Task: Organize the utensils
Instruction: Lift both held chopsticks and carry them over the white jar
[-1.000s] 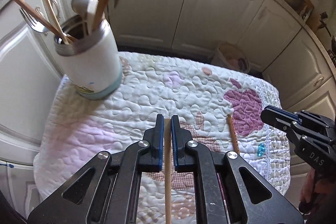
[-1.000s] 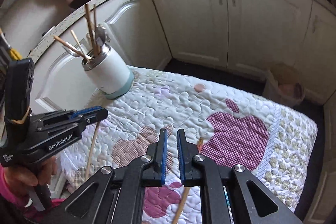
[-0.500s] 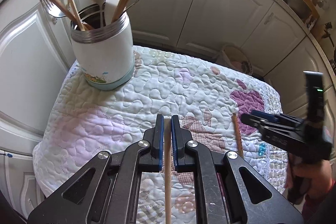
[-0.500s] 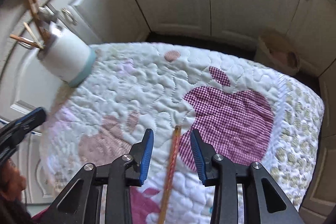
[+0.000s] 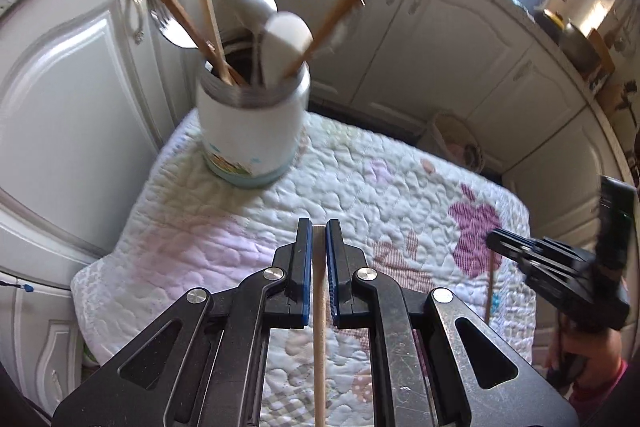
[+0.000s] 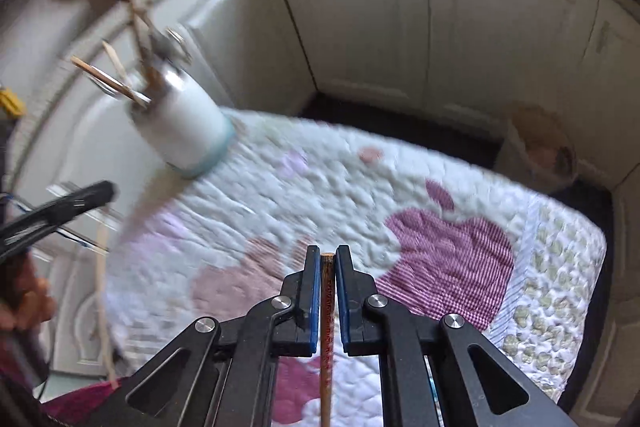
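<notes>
1. The left gripper [image 5: 318, 227] is clamping a pale chopstick [image 5: 319, 327], its lower end cut off.
2. The right gripper [image 6: 328, 255] is pinching a dark chopstick [image 6: 327, 327].
3. The holder [image 5: 252, 131] is standing at eleven o'clock by the quilt [image 5: 360, 187] edge, blurring.

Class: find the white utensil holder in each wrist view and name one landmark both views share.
Left wrist: the utensil holder stands upper left of centre, at the quilt's far corner.
Right wrist: the utensil holder is at upper left, blurred, on the same corner.
Shared landmark: the purple apple patch.
</notes>
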Demonstrator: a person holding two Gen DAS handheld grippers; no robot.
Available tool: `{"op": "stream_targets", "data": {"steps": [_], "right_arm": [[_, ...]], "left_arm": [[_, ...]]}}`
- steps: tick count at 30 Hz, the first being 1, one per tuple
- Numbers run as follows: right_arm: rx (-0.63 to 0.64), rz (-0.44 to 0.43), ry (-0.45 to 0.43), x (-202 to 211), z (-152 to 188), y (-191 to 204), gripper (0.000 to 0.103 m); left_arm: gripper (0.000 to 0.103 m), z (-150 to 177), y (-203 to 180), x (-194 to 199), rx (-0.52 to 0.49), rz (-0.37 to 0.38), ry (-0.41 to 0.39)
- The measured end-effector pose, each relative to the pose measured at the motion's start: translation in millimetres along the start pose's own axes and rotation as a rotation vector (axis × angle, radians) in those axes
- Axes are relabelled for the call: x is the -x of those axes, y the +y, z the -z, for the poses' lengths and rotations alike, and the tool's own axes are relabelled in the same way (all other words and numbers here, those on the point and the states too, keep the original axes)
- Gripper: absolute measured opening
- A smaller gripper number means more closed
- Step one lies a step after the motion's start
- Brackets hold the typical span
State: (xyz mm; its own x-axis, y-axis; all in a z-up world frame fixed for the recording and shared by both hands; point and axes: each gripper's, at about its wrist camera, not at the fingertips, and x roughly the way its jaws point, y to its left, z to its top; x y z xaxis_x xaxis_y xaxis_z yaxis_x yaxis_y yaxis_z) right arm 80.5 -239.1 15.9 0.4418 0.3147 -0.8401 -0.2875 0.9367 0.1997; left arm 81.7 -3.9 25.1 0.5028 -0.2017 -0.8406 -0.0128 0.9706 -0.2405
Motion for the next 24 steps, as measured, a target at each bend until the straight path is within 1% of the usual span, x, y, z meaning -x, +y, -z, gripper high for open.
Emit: {"op": "stream_targets", "data": {"steps": [6,13,19,24], "right_arm": [[0.044,-0.082,-0.121,46,-23,33,0.007],[0.11,-0.151,-0.197,69,-49,73,0.007],[0.153,-0.205,-0.262,91,-85,104,0.007],[0.221,-0.217,-0.335,119,-125,138,0.007]], "left_arm": [[0.005,-25,20,32,0.044,-0.005,-0.076],[0.005,-64,40,66,0.088,-0.03,-0.185],[0.005,-105,50,89,0.146,-0.035,-0.315],[0.005,-140,54,103,0.166,-0.076,-0.457]]}}
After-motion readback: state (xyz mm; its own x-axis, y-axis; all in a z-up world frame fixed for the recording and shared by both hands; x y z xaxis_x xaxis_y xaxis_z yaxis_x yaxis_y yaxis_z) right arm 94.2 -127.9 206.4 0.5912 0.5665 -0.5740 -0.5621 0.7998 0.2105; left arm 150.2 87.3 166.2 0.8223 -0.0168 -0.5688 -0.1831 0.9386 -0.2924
